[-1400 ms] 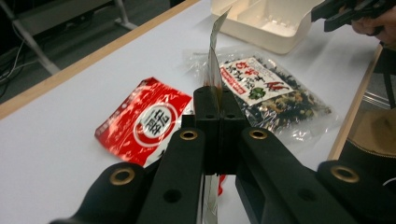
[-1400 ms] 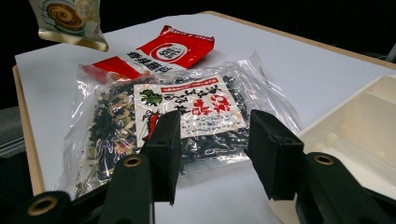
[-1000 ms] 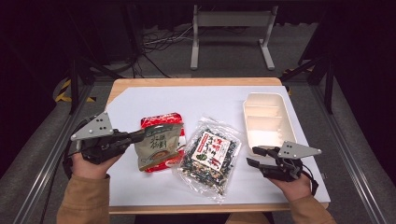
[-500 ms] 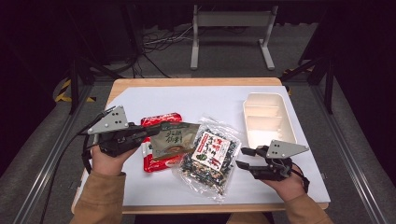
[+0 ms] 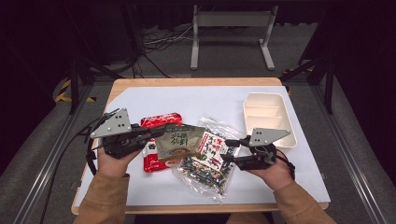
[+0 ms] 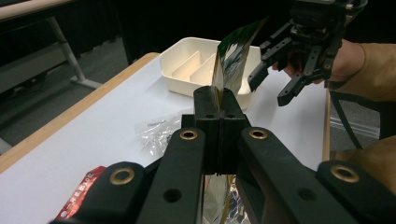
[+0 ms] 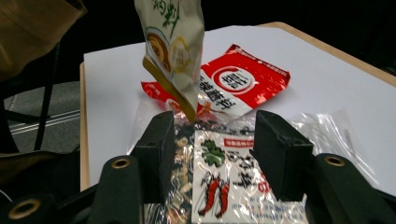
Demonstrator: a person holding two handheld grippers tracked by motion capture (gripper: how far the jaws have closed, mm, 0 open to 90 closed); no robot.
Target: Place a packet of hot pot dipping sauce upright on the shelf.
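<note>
White-topped wooden desk (image 5: 280, 182); landmark is the cream divided plastic tray (image 5: 268, 116) at its right. Clear chilli-print snack bag (image 5: 208, 161) lies left of the tray, red foil packet (image 5: 156, 140) further left. My left gripper (image 5: 152, 135) pinches the olive-and-cream foil sachet (image 5: 180, 142) airborne over both. Right gripper (image 5: 228, 150) spread, has just been opening, nothing between. Risk: thin edge grip, so the sachet may swing and slip.

The high view looks forward and down from above the person's side onto the whole white tabletop (image 5: 196, 100). The left gripper view sits low and close, facing across toward the cream compartmented plastic tray (image 6: 196, 65). The right gripper view faces back over the clear spice-mix bag (image 7: 233, 168). All three views share the green-and-beige foil sachet (image 5: 180, 142).
</note>
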